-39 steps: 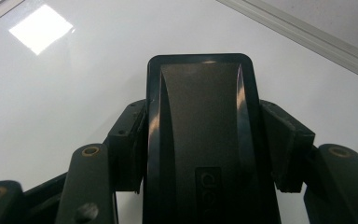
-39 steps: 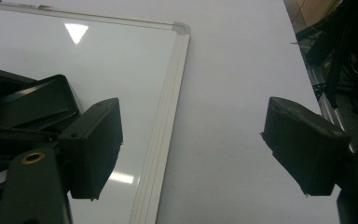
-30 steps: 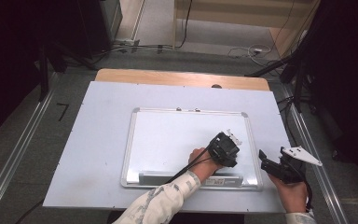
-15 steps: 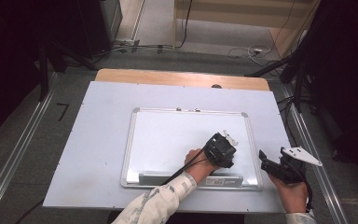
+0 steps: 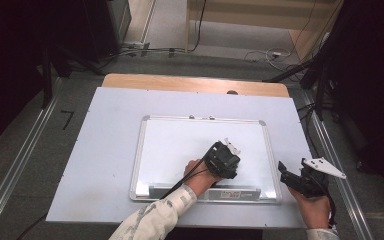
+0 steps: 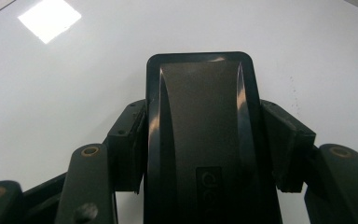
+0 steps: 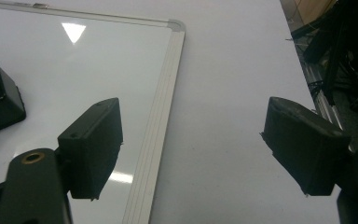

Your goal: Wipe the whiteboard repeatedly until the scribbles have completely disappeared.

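Nearest the camera, a patterned sleeve (image 5: 152, 220) leads up to the left gripper (image 5: 223, 159), fingers (image 6: 129, 142) clamped on both sides of a black eraser (image 6: 200, 135) pressed flat to the whiteboard (image 5: 180, 150), lower-right part of the board, just above its bottom tray. Right gripper (image 5: 300, 181) hangs off the board's right edge over the worktop (image 5: 105, 130), fingers (image 7: 93, 144) spread wide w/ nothing between them.

Progress, as a judgement: wiping looks well along or near done. Board surface around the eraser reads clean in the left gripper view, bar a few faint specks to the eraser's right; no writing visible across the rest of the board from above. What's left appears to be a last pass on those specks, then setting the eraser down.

Materials: eraser is a glossy black plastic block, rounded corners, shallow ridges down its back, embossed logo near the grip. Board is smooth, shiny white, reflecting ceiling lights, w/ a ribbed light-metal frame (image 7: 161, 112) & rounded corner caps. Worktop is matt pale sheet, w/ a strip of bare wood (image 5: 195, 84) at its far edge. Beyond: grey floor, cables
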A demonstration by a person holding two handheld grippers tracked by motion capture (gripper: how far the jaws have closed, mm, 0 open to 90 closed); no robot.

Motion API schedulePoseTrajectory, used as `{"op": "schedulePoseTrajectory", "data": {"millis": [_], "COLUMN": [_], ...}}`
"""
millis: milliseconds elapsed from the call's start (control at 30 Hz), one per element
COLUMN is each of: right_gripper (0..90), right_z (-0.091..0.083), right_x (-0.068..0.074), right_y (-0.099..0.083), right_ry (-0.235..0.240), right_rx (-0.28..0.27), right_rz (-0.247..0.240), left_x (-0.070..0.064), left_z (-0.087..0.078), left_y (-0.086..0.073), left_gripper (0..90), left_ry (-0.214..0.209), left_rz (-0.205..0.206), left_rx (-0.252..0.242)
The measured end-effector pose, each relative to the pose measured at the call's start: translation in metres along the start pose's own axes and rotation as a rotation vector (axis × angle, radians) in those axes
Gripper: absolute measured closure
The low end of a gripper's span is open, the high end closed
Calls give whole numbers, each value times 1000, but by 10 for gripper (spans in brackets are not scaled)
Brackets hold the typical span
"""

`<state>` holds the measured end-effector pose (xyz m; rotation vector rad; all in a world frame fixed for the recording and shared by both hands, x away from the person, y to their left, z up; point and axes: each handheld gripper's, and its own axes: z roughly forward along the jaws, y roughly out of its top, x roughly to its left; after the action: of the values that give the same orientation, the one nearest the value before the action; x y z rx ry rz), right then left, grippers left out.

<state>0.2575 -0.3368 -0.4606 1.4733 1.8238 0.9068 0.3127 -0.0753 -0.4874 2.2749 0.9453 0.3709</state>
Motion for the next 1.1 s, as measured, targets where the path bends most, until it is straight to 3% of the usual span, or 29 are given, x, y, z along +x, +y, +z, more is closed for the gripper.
{"op": "schedulePoseTrajectory", "data": {"millis": [267, 367, 867, 1100], "right_gripper": [183, 183, 183, 183], "right_z": [0, -1, 0, -1], "right_x": [-2, -1, 0, 0], "right_y": [-1, -1, -1, -1], "right_ry": [-2, -2, -5, -6], "right_rx": [1, -1, 2, 1], "right_rz": [3, 1, -5, -4], "left_x": [20, 34, 64, 67], "left_z": [-14, -24, -45, -48], "left_y": [-17, -29, -56, -58], "left_gripper": [398, 398, 399, 400], "left_ry": [19, 36, 66, 61], "left_rz": [-20, -39, -75, -68], "left_rx": [5, 10, 0, 7]}}
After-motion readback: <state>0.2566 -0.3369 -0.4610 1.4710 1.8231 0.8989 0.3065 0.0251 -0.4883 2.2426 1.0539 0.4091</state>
